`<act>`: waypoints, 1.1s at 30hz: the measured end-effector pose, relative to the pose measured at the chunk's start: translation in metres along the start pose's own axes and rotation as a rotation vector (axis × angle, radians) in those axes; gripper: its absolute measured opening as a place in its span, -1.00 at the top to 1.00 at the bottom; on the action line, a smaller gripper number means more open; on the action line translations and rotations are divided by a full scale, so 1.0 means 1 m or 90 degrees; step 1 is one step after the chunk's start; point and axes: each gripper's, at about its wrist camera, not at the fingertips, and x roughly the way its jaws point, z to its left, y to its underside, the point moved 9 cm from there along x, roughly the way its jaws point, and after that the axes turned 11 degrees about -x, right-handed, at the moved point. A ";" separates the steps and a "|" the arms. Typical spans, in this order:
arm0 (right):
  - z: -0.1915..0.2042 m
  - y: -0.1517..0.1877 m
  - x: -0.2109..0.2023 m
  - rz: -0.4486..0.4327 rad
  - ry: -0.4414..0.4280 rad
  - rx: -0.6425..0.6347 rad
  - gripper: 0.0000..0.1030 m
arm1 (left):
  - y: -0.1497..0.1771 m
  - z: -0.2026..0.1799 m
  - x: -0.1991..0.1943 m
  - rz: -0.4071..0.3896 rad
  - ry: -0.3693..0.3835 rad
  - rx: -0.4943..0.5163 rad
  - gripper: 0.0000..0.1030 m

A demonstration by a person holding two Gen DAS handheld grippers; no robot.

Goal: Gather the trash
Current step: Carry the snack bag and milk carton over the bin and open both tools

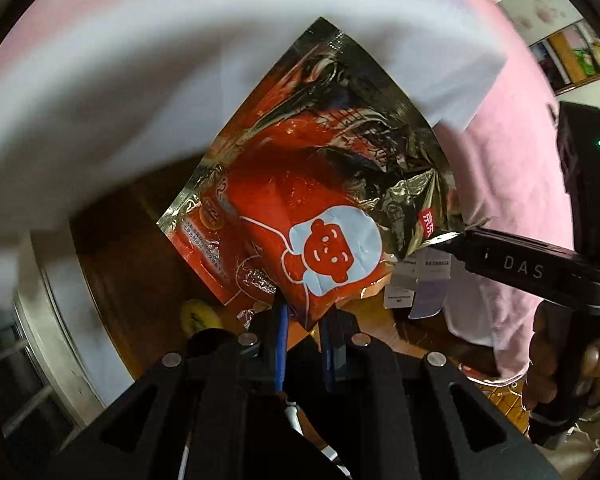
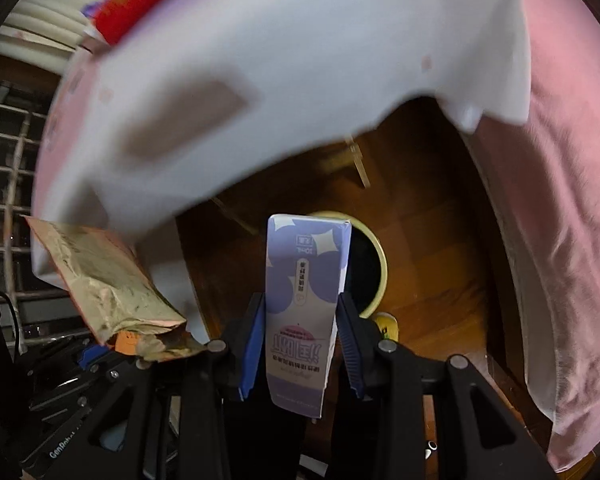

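Blue-padded fingers of the left gripper were clamped on the lower corner of a red foil snack bag, which stood up from the jaws, off any surface. The bag carried a red cartoon face on a white patch. It hung in front of the edge of a white-and-pink cloth draped over the table, with dark wooden floor below. In the right wrist view the same bag showed its crumpled silver back at the left, just beside the right gripper.

The right gripper was closed on a purple-and-white carton, held upright between its pads and pinched at both side walls. Beyond the carton, on the wooden floor, stood a round bin with a pale yellow rim and a dark interior; the carton partly covered its opening. The draped cloth hung above and to the right of the bin.
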 end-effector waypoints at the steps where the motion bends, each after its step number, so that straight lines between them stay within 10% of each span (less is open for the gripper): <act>1: -0.003 0.004 0.012 0.001 -0.002 -0.002 0.31 | 0.005 0.003 0.017 0.013 -0.005 -0.003 0.77; 19: -0.059 0.052 0.236 0.017 0.009 0.020 0.29 | 0.011 0.062 0.270 0.158 -0.003 -0.017 0.70; 26: -0.063 0.049 0.264 0.008 0.018 0.027 0.25 | 0.005 0.071 0.306 0.138 -0.043 0.008 -0.16; 33: -0.054 0.043 0.259 0.004 0.017 0.036 0.08 | -0.014 0.089 0.271 0.073 -0.060 -0.004 -0.45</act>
